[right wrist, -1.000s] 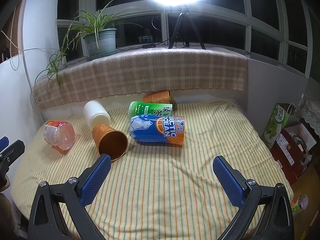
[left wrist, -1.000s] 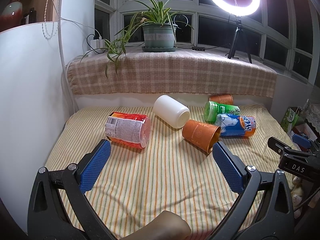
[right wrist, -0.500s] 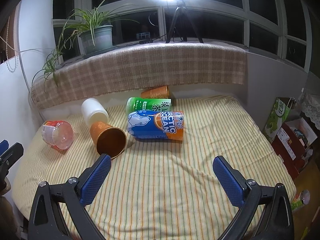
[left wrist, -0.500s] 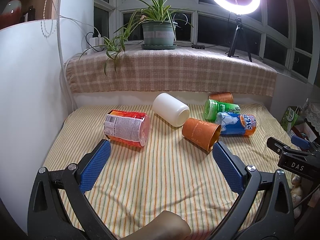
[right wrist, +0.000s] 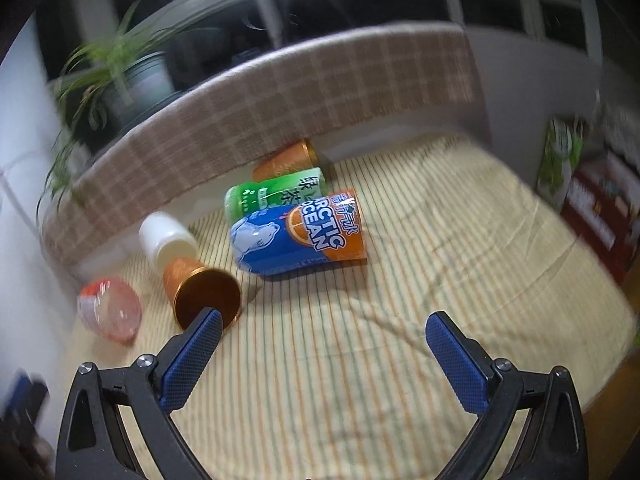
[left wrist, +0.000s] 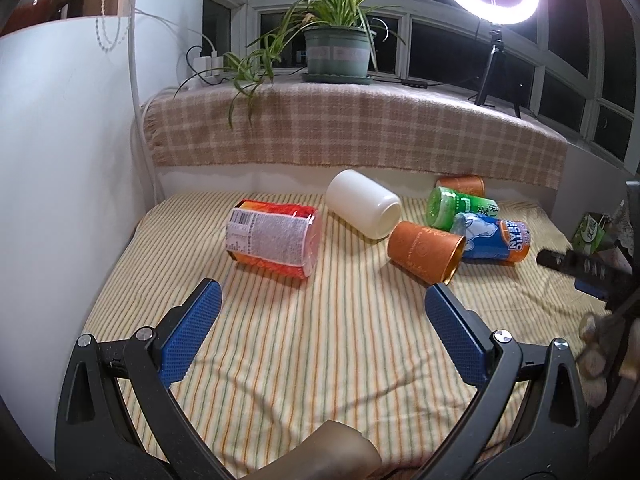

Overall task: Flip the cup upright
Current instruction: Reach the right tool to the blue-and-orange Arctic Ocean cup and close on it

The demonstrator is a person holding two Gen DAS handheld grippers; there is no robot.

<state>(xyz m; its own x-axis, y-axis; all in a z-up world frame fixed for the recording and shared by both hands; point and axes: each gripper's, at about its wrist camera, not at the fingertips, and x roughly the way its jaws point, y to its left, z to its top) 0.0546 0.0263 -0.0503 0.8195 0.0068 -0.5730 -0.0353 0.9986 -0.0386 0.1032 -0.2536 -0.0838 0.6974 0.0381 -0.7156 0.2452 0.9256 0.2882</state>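
Orange cups: two, both on their sides on the striped bed point(left wrist: 320, 344); nearer cup point(left wrist: 426, 251) at 1 o'clock of left gripper point(left wrist: 318, 316). Right gripper point(right wrist: 322, 330) blurred. Both jaws spread wide, holding nothing.

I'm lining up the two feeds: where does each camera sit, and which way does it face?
Left wrist: on the left claw, facing the windowsill across the striped cloth; blue pads and a thumb show.
Right wrist: on the right claw, tilted, blurred, aimed at the blue cup.
Shared: orange cup, white cup.
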